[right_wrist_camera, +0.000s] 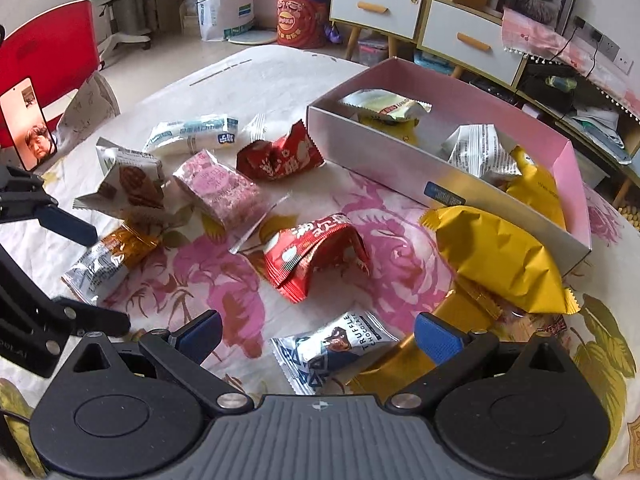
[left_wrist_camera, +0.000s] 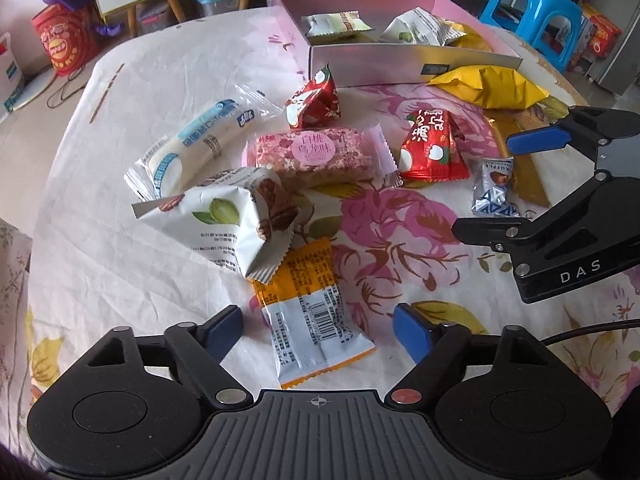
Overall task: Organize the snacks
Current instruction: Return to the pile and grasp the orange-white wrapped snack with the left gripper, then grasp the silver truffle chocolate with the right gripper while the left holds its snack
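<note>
My L gripper (left_wrist_camera: 318, 330): jaws apart, orange-and-white packet (left_wrist_camera: 316, 324) lying between the pads, not pinched. My R gripper (right_wrist_camera: 318, 338): jaws apart, truffle choc packet (right_wrist_camera: 332, 350) between, untouched. Pink box (right_wrist_camera: 384, 152) at far side of tablecloth (left_wrist_camera: 120, 260), w/ a few packets in; approx. eight snacks loose in front.

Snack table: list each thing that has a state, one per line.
Box: open, no lid on, a few packets inside.
Orange and white packet: sealed, flat on the cloth, between the left gripper's open fingers.
Truffle chocolate packet: sealed, on the cloth between the right gripper's open fingers.
Left gripper: open, holding nothing.
Right gripper: open, holding nothing.
Phone: screen on, propped upright.
</note>
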Tool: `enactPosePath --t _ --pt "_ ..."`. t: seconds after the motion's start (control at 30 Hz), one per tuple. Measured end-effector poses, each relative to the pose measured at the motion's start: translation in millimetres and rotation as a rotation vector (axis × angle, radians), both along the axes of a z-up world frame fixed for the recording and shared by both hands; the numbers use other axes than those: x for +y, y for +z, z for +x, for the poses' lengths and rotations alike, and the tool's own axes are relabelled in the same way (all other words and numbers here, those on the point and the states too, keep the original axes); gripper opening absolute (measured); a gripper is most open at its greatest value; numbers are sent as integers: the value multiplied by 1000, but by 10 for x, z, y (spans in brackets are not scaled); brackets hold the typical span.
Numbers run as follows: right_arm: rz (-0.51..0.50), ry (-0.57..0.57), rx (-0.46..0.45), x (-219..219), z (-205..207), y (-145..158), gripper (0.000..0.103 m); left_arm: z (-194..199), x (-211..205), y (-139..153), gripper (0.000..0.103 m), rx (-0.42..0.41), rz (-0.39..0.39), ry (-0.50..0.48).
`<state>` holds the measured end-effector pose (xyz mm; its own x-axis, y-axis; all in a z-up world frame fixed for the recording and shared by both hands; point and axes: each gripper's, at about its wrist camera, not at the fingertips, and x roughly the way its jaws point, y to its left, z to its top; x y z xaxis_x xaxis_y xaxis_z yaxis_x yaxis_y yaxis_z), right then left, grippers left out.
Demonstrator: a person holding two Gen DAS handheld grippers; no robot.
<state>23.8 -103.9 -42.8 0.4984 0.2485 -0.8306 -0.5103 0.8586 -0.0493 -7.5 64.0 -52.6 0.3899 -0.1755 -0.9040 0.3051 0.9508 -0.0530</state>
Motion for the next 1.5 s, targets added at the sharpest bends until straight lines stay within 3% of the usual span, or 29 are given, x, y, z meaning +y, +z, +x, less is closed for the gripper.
enactPosePath --t 0.17,0.3,0.43,0.5,0.53,0.57,0.87,0.9,1.1,1.17,1.2,1.23,1.5 --pt "-29 6 1 29 11 -22 89 -12 -5 16 60 -24 34 -3" --pt "-66 24 -4 63 15 -14 73 -5 6 44 39 -30 38 9" --pt "-53 13 14 44 45 6 49 2 -1 47 37 -33 39 14" --pt "-68 -1 8 46 54 19 48 0 -10 52 37 -31 34 8" --pt "-71 0 2 43 51 27 40 0 -14 59 37 -29 31 6" --pt "-74 2 -6 41 53 43 25 -2 -19 70 37 -29 25 4" --pt "1 -26 3 -55 103 269 9 -44 -112 263 37 -56 -44 -37" --pt "10 -26 3 -67 104 293 2 -45 -119 283 37 -60 -50 -39" --pt "88 -73 36 -182 147 383 6 -43 -162 304 37 -59 -69 -47" --pt "106 -101 74 -227 184 361 21 -41 -180 297 37 -54 -71 -49" --pt "112 -116 86 -247 197 342 35 -38 -187 294 37 -52 -72 -51" --pt "109 -126 91 -255 204 324 39 -35 -194 291 37 -52 -72 -52" --pt "54 -132 131 -222 175 149 47 -26 -213 248 37 -42 -65 -50"
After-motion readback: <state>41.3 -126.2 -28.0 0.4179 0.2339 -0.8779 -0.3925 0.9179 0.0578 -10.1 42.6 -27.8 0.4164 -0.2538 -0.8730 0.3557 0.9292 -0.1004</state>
